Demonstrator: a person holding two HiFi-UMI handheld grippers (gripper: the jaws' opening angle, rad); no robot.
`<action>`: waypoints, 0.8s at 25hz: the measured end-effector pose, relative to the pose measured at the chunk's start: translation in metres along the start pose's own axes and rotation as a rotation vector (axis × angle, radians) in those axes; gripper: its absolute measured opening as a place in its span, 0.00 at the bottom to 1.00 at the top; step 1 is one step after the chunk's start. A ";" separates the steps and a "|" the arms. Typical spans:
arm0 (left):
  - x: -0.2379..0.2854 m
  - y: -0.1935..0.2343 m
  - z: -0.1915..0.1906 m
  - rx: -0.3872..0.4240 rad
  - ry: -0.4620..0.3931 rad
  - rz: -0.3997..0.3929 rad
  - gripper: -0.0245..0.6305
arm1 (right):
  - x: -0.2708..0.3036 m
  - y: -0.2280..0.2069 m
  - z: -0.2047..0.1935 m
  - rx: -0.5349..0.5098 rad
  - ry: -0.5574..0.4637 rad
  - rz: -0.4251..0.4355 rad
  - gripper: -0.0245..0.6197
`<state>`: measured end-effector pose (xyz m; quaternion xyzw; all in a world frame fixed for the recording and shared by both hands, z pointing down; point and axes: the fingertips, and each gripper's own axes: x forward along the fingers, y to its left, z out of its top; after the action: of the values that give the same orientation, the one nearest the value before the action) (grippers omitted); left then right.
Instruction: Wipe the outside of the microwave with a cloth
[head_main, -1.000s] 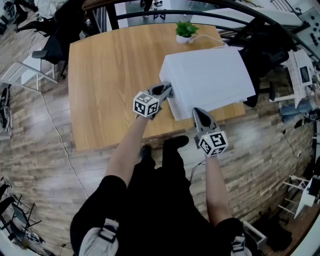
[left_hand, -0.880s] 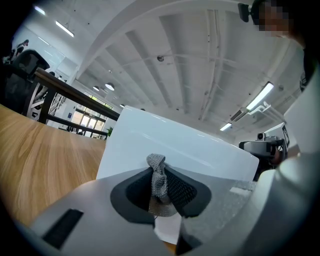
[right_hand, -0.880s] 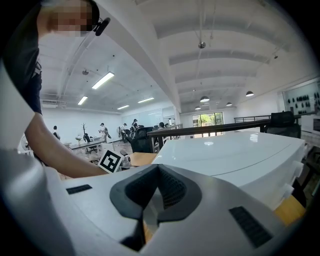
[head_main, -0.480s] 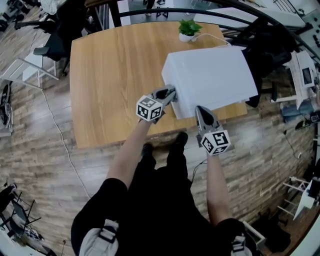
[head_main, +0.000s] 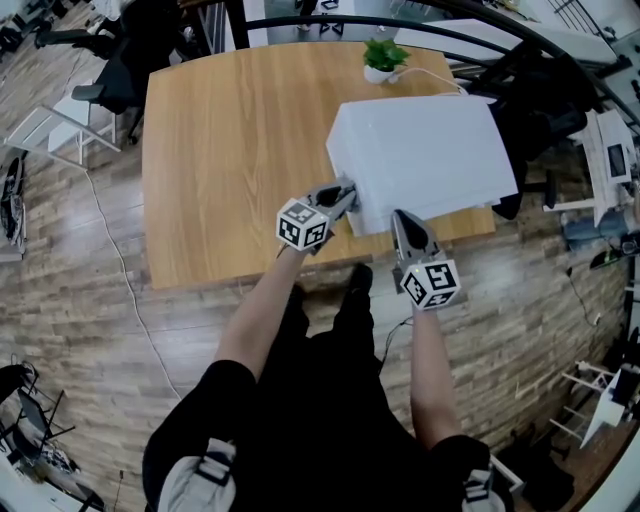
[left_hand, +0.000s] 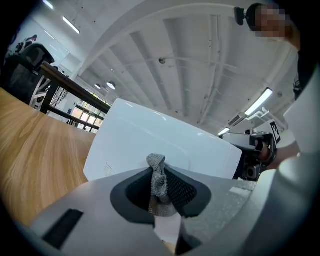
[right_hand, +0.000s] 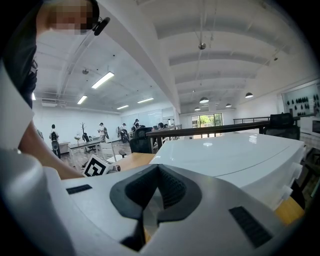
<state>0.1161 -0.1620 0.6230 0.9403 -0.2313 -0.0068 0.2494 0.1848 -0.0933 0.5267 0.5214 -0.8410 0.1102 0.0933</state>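
A white microwave (head_main: 420, 160) stands on the right part of the wooden table (head_main: 230, 150). My left gripper (head_main: 345, 191) is at the microwave's near left corner, low against its side. It is shut on a grey knitted cloth (left_hand: 158, 172), whose bunched tip sticks up between the jaws right in front of the white microwave wall (left_hand: 145, 142). My right gripper (head_main: 400, 219) is shut with nothing in it. It points at the microwave's front face near the table's front edge. The microwave top (right_hand: 235, 152) fills the right gripper view.
A small potted plant (head_main: 382, 57) with a white cable stands behind the microwave. Chairs (head_main: 60, 130) and dark equipment (head_main: 545, 90) ring the table on the plank floor. The left half of the table is bare wood. The person's legs are at the table's front edge.
The left gripper with the cloth has slid slightly along the microwave's left side toward its near corner. The right gripper has hardly moved. The head camera has shifted a little.
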 end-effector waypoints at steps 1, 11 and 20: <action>-0.001 -0.002 -0.001 -0.003 -0.001 -0.001 0.13 | 0.000 0.000 0.000 0.000 0.000 -0.001 0.03; -0.005 -0.025 -0.009 -0.007 0.005 -0.035 0.13 | 0.000 0.000 0.004 -0.005 -0.002 0.003 0.03; -0.009 -0.038 -0.019 -0.026 -0.002 -0.045 0.13 | 0.001 0.001 0.002 -0.003 -0.007 0.017 0.03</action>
<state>0.1273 -0.1202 0.6208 0.9420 -0.2105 -0.0164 0.2610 0.1834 -0.0940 0.5254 0.5144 -0.8460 0.1078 0.0904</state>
